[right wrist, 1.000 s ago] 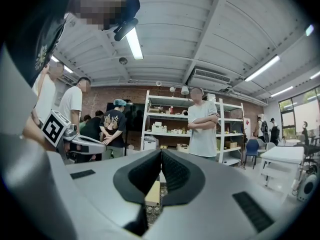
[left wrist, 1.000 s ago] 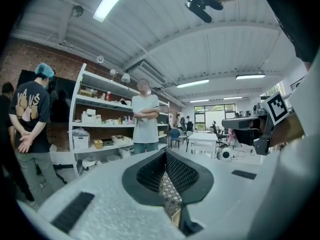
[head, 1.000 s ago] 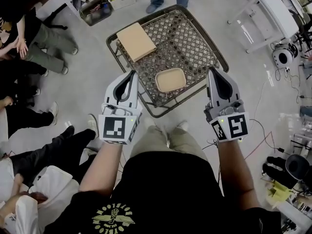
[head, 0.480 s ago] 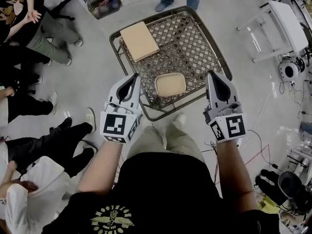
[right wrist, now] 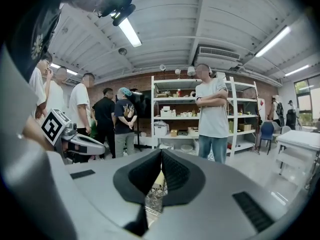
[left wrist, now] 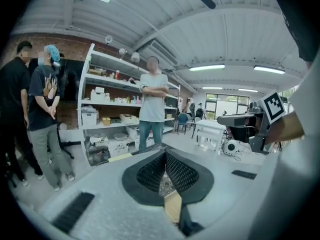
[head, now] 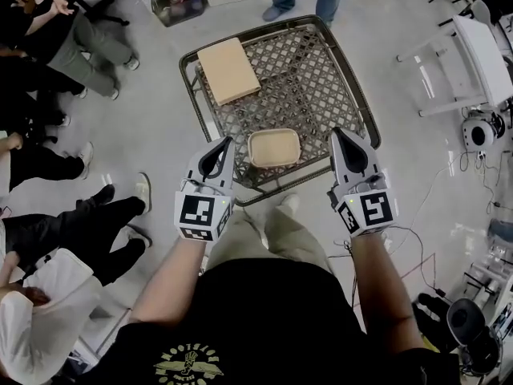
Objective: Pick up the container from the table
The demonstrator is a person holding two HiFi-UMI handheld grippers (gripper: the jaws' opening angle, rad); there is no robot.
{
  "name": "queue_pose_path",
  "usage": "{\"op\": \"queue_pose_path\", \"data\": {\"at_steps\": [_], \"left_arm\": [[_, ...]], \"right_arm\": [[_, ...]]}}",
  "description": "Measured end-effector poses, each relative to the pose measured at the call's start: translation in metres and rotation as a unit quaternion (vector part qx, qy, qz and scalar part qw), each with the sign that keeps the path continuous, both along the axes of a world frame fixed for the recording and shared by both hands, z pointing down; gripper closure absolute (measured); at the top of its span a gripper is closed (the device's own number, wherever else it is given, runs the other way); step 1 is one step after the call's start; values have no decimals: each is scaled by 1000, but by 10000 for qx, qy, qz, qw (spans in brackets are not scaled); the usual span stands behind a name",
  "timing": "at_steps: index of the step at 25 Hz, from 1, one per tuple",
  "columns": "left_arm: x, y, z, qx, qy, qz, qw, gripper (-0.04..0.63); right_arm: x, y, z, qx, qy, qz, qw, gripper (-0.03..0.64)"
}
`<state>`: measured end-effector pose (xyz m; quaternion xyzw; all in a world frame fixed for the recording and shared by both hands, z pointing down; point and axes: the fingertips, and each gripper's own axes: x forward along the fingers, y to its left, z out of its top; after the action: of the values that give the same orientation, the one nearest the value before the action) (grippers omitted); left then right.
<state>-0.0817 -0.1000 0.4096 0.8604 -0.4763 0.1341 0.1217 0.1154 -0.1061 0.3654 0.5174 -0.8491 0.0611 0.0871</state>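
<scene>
Container (head: pixel 274 147) whole: head view only; L gripper (head: pixel 225 142), R gripper (head: pixel 336 134) closed.

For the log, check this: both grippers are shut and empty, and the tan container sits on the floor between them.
Not the floor: the head view shows the container on the mesh table, near its front edge. The rest holds: the left gripper and right gripper are shut and empty, either side of it.

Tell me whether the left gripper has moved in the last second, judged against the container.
Yes. In the head view the left gripper has edged right, toward the container; the gap between them is narrower than a second ago.
</scene>
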Motion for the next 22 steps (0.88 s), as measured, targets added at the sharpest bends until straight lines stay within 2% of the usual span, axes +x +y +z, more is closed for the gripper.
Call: {"op": "queue_pose_path", "data": {"at_steps": [6,11,22], "left_arm": [[9,8,41,-480,-64,16,9988,586],[6,11,76,-1053,104,-66,9944,586],[12,14,139,-1677,-102,56,9858,586]], "right_arm": [[3,-8,40,-392,175,-54,9991,606],[1,-7,76,-798,198,-190,9964,606],[0,-4,167,-1912,244,-215,9810,606]]}}
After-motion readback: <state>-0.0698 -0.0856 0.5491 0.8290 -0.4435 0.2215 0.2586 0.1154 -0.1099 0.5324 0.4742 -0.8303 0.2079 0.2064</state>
